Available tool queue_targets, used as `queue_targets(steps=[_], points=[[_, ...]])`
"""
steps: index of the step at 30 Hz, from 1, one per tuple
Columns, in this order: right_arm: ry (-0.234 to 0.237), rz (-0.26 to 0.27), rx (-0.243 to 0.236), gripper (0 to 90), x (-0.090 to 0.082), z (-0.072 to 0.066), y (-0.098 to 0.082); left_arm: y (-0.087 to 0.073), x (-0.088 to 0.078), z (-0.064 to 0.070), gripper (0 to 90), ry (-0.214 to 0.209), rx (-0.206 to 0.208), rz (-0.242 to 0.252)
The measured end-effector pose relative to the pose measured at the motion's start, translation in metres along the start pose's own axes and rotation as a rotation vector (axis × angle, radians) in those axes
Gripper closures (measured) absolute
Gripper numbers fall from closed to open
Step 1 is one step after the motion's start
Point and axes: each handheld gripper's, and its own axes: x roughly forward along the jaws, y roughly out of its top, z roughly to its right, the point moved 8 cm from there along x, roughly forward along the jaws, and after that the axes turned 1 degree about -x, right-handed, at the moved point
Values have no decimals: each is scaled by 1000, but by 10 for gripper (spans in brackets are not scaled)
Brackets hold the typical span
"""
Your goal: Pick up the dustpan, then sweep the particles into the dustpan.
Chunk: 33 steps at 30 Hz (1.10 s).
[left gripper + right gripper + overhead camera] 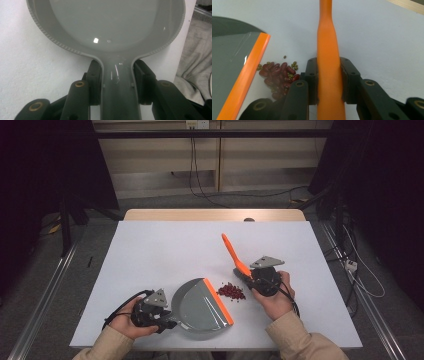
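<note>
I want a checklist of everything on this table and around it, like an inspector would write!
Surface: white table, wooden edge at the far side.
Job's things: grey dustpan with orange lip; orange brush handle; pile of red and green beans beside the lip.
Clutter: nothing seen.
Grippers: left gripper shut on the dustpan's handle; right gripper shut on the brush handle.
Cables: black cables on the far floor.
Surroundings: grey floor, dark curtains.

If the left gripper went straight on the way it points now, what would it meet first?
The left gripper already clamps the dustpan handle. Pushed on, the pan's orange lip would probably meet the beans.
</note>
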Motion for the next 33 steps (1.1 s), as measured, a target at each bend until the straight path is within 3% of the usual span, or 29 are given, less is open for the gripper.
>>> queue_targets(steps=[17, 33], points=[[-10, 18, -8, 715, -1, -7, -1, 1, 2, -1, 630, -8, -7, -1], [22, 33, 11, 715, 0, -21, 0, 4, 3, -1, 630, -14, -13, -5]])
